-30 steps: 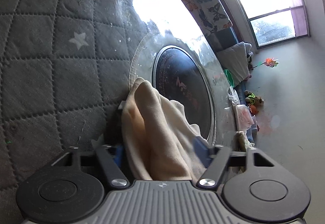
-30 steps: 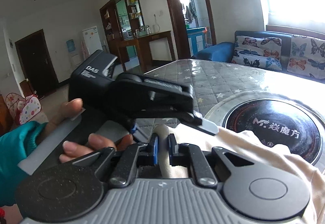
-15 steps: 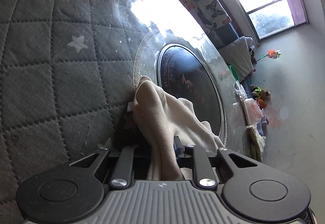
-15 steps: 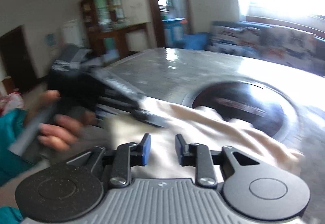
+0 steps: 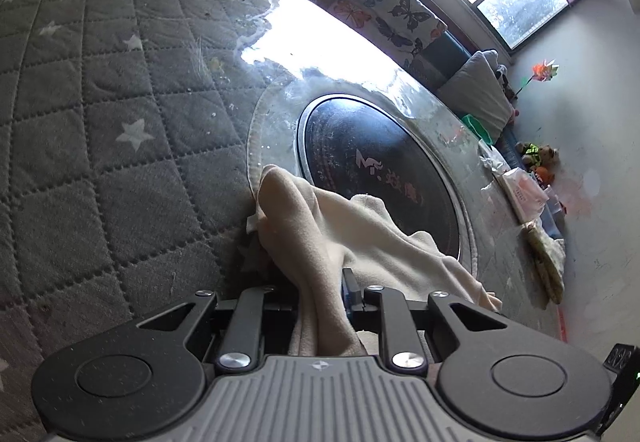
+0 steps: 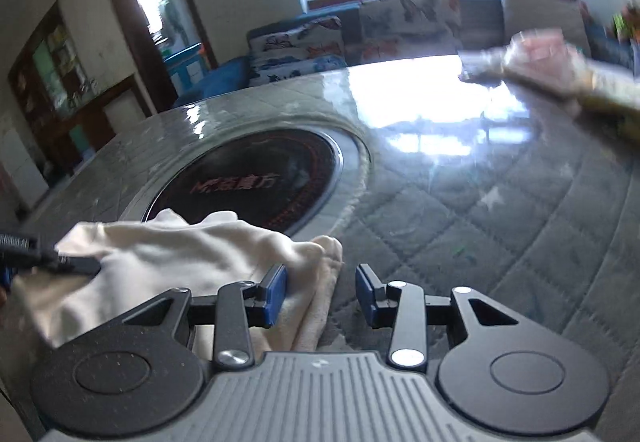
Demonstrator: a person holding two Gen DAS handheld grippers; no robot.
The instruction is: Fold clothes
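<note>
Cream fleece garment (image 5: 320, 226) is bunching at the quilted grey bench's (image 5: 100, 121) six o'clock edge, left tool (image 5: 320, 290) now clamping it, right tool (image 6: 320, 294) opening, sliding off to regrip.

left gripper (image 5: 320, 288) pinching cream cloth (image 5: 320, 226), quilted table (image 5: 100, 121)

Both my tools match: left gripper (image 5: 322, 294) and right gripper (image 6: 320, 296) have ribbed grey housings, black linkage arms, round black discs each side, silver screws. Right has blue pads (image 6: 275, 294).
</note>
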